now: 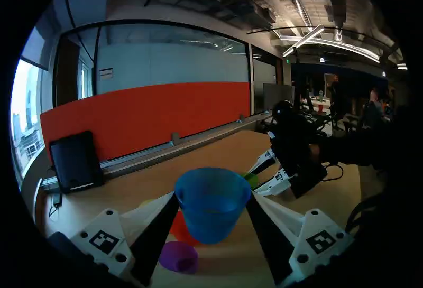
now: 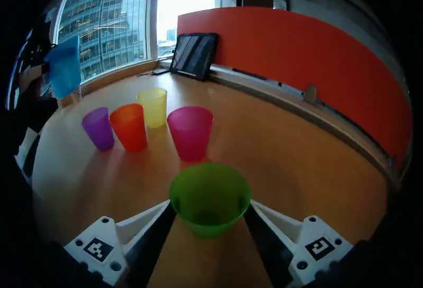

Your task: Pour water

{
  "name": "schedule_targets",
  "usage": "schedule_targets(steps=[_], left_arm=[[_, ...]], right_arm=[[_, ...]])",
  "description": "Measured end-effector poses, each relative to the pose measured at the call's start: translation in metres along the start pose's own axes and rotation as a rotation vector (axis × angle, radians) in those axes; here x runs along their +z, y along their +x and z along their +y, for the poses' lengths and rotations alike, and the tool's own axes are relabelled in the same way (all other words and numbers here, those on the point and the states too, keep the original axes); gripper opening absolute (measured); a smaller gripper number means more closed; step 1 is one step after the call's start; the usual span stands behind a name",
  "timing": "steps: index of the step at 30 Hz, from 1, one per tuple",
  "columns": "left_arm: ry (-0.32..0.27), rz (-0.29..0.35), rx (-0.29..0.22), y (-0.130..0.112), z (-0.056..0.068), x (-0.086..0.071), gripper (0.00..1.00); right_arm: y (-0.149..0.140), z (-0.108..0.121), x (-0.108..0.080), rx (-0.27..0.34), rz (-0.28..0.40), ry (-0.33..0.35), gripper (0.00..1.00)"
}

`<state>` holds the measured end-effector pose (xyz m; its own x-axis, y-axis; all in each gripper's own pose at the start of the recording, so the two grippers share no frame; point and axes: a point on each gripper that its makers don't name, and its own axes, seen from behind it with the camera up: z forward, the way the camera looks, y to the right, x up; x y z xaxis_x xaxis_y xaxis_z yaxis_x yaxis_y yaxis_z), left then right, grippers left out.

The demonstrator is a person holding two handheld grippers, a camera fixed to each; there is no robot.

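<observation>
Wooden tabletop point(image 2: 296, 150) runs along an orange partition point(image 2: 317, 55), with a dark tablet point(image 2: 194, 54) leaning near the window. Left claw point(image 1: 211, 199) is closed on a blue cup point(image 1: 212, 214), both fingers against its sides, holding it upright above the tabletop. Its contents cannot be confirmed. Right claw point(image 2: 210, 207) grips a green cup point(image 2: 210, 195) the same way, also upright. Beyond the green cup stand a pink cup point(image 2: 190, 132), an orange cup point(image 2: 129, 127), a purple cup point(image 2: 98, 128) and a yellow cup point(image 2: 152, 107), grouped close together.
</observation>
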<state>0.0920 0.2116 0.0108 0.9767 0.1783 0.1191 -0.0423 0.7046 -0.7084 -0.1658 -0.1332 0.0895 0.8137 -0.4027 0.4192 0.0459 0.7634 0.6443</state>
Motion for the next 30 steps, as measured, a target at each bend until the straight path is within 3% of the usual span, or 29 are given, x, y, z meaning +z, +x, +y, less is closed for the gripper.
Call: schedule_targets(steps=[12, 21, 30], left_arm=[[0.031, 0.013, -0.011, 0.0, -0.013, -0.004, 0.87], [0.044, 0.046, -0.047, 0.005, -0.024, -0.008, 0.87], [0.042, 0.076, -0.07, 0.01, -0.026, -0.012, 0.87]], right_arm=[[0.031, -0.008, -0.024, 0.001, 0.105, -0.004, 0.89], [0.067, -0.031, -0.051, -0.028, 0.214, -0.002, 0.89], [0.106, -0.056, -0.082, -0.055, 0.345, 0.003, 0.9]])
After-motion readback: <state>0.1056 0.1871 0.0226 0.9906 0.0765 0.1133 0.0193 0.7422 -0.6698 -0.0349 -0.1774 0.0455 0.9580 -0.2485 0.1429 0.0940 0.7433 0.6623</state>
